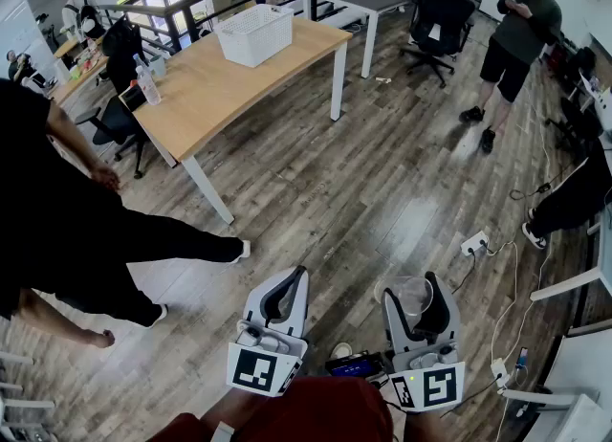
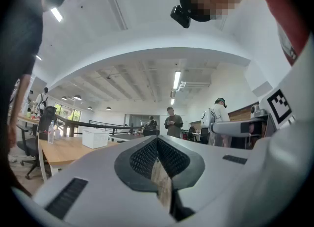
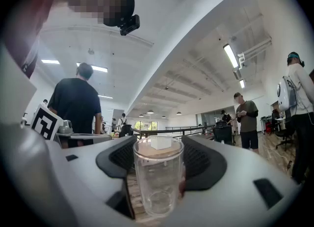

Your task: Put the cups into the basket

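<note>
The right claw [image 1: 417, 287] pinches a clear glass cup [image 3: 158, 182] and holds it upright above the wooden floor. The left claw [image 2: 158, 145] is pressed together with nothing in it. The white basket [image 1: 254, 33] sits far off on the wooden desk [image 1: 220, 86].

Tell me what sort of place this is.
Most likely an open-plan office, perhaps on an upper level. A long wooden desk and a black swivel chair stand on the open floor, and a dark railing runs along one side.
</note>
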`<state>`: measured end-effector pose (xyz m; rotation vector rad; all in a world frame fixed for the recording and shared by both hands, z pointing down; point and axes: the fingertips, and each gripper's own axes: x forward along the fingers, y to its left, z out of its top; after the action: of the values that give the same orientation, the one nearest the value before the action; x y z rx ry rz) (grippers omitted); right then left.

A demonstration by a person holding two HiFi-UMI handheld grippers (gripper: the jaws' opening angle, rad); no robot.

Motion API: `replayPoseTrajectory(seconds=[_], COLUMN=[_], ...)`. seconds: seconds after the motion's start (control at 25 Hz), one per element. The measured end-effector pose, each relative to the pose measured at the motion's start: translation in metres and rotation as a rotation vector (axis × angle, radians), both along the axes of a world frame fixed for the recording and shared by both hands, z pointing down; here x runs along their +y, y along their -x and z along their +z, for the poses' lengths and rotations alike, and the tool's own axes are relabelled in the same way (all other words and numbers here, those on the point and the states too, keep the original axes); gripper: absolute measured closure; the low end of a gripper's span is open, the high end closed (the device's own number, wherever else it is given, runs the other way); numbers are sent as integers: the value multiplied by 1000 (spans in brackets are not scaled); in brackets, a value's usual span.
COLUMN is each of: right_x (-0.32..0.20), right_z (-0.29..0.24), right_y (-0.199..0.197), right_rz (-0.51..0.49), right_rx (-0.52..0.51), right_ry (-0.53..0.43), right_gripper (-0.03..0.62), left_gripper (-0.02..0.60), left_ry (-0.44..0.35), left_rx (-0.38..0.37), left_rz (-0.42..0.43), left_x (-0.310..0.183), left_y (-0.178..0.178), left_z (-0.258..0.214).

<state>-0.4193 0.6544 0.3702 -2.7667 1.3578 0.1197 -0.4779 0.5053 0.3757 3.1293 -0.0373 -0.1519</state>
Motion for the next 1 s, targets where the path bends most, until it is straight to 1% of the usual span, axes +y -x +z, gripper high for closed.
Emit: replayPoseTrajectory(seconds=[0.24, 0.48, 0.64, 1.0], right_x=[3, 7, 6, -1], right_z=[2, 6, 6, 7], right_y=[-9, -24, -40, -71], right_rz=[-23, -71, -122, -232], right_rx=[-4, -9, -4, -15], right_ry=[3, -2, -9, -27], right_gripper=[308, 307, 309, 307], left_gripper=[575, 575, 575, 575], left_ry=[2, -1, -5, -4], left_rx=[-5, -12, -16, -27], left_rz=[-24, -65, -107, -240], left_x=[3, 12, 16, 17], left_y=[-5, -13, -20, -35], left_z=[1, 1, 0, -2])
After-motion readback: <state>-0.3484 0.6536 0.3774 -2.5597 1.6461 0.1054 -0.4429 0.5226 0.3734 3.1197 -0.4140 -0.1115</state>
